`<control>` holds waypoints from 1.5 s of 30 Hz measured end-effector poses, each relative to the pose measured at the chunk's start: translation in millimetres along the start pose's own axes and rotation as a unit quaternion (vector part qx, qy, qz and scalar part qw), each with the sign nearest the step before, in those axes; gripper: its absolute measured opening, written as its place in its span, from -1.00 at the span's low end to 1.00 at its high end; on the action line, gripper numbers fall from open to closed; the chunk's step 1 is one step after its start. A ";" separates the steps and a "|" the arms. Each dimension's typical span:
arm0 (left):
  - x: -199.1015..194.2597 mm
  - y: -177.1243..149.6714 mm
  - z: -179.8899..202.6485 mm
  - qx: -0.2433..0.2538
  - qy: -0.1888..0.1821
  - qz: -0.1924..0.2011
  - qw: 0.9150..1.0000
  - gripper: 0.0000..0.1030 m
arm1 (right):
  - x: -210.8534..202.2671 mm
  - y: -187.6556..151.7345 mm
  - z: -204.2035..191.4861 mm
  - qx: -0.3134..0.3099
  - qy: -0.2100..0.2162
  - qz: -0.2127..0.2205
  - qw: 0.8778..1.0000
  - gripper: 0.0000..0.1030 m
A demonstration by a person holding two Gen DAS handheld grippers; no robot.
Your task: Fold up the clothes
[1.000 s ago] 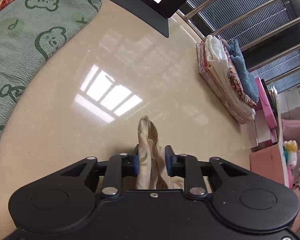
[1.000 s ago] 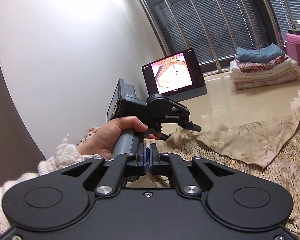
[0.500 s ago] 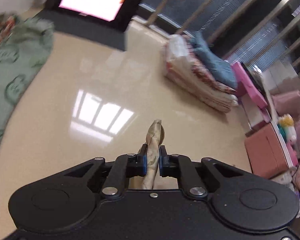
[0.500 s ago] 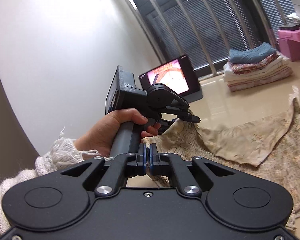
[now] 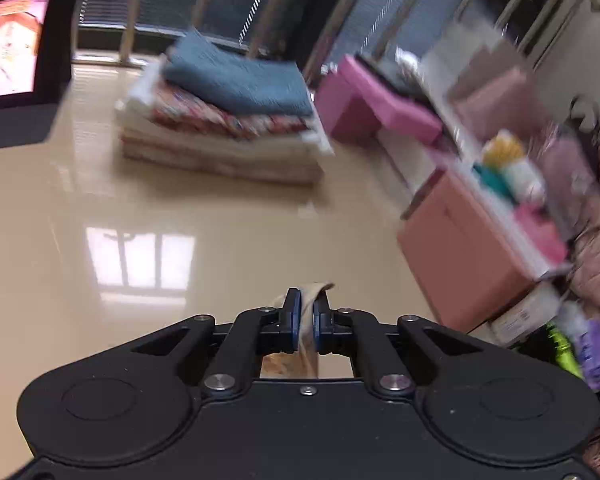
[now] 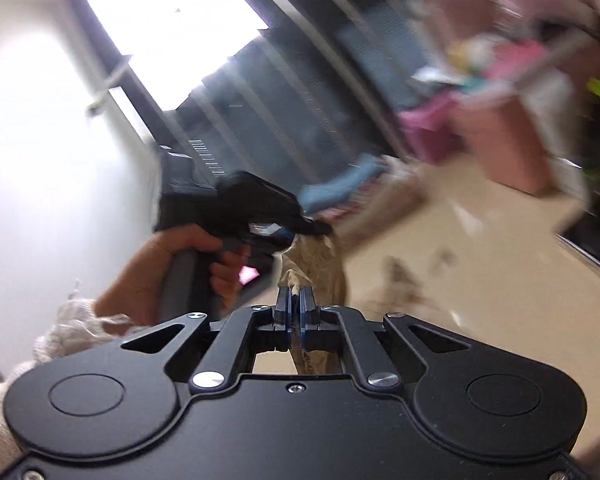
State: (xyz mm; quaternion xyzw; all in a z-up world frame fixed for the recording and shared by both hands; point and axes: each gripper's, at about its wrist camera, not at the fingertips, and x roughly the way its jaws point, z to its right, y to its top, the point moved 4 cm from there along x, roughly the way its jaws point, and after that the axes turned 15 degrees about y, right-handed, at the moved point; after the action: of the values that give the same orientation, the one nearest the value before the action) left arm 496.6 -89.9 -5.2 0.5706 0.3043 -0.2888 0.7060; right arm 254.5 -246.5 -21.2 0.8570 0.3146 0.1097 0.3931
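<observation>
The left gripper (image 5: 307, 307) is pinching a fold of the beige floral garment (image 5: 318, 289) above the near floor (image 5: 220, 240). The right gripper (image 6: 294, 303) is clamping another edge. Light, limp cloth, probably best gripped at corners.

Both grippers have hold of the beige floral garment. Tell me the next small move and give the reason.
Probably lift and draw the two grippers apart to stretch the cloth flat. The left gripper and the right gripper each pinch an edge of the beige floral garment, which hangs bunched between them above the glossy table. A fold needs it spread first.
</observation>
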 end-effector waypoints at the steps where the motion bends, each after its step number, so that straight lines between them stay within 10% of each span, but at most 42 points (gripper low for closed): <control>1: 9.7 -3.9 8.9 0.006 0.015 -0.002 1.000 -0.87 | -1.4 -2.8 12.6 0.009 -0.014 -0.006 1.000 -0.95; 10: 51.5 -16.6 23.8 0.016 0.093 -0.010 0.995 -0.87 | 6.0 -25.3 81.2 0.090 -0.055 -0.041 0.994 -0.95; 18: 57.4 -17.9 25.8 -0.004 0.061 -0.023 0.998 -0.83 | 3.9 -32.0 91.1 0.103 -0.055 -0.031 0.993 -0.95; 23: 55.4 -20.1 25.4 -0.014 0.047 -0.044 0.998 -0.40 | 6.8 -33.2 86.1 0.084 -0.049 -0.040 0.994 -0.94; 37: 51.6 -31.0 51.4 0.061 0.081 -0.053 0.993 -0.40 | 5.3 -26.9 68.8 0.007 -0.042 -0.052 0.998 -0.93; 45: 39.0 -34.0 55.0 0.111 0.103 -0.040 0.988 -0.94 | 9.3 -25.9 42.1 -0.060 -0.034 -0.073 0.995 -0.93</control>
State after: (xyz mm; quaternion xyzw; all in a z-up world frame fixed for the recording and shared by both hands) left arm 501.7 -152.4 -47.2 0.6595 0.3637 -0.2890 0.5910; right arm 268.4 -253.4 -69.1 0.8098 0.3555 0.0701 0.4614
